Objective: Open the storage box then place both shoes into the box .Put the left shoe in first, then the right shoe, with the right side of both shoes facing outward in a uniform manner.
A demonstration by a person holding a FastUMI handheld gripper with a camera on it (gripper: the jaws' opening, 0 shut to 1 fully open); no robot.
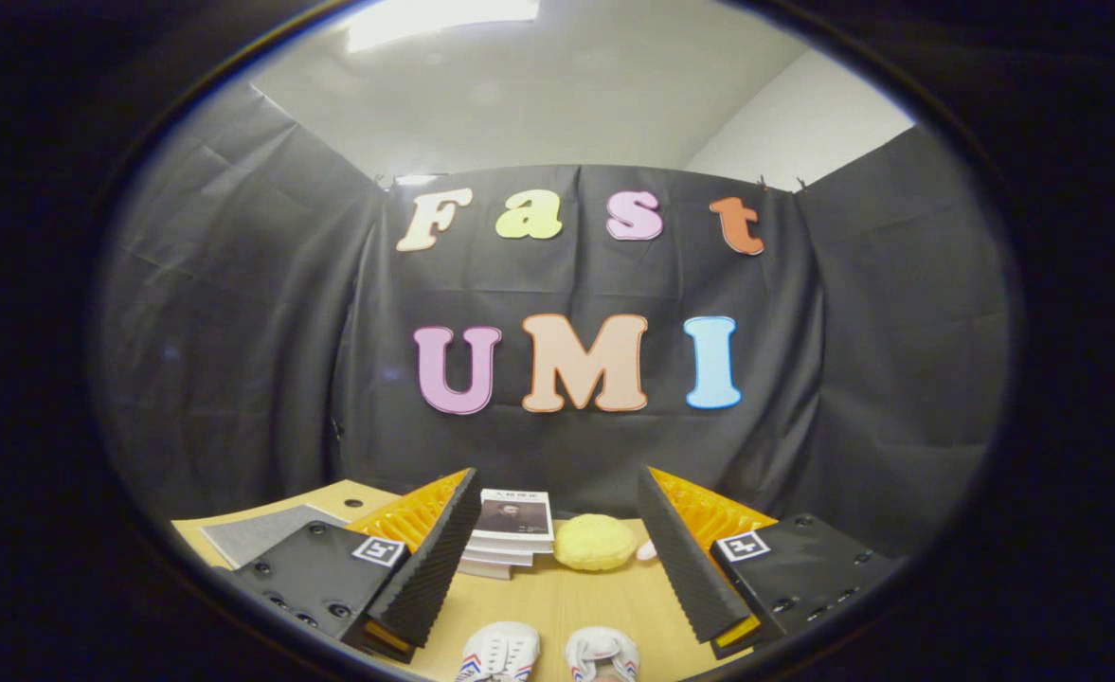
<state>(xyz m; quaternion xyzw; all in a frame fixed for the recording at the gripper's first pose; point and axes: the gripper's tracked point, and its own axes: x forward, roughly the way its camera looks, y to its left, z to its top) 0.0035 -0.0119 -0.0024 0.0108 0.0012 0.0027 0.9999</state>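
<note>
The tool (557, 559) hangs above the table (557, 606) with its fingers (439, 559) spread wide and nothing between them, and that looks like a ready stance rather than a grasp. Take the yellow plush (595, 542) as our marker: the pair of white shoes (549, 655) sits nearer the tool than the plush, toes toward it, side by side and handy for picking one at a time. A stack of books (512, 532) lies just beside the plush, and a grey sheet (254, 535) well off past the books. No storage box to report yet, so opening it is probably first
</note>
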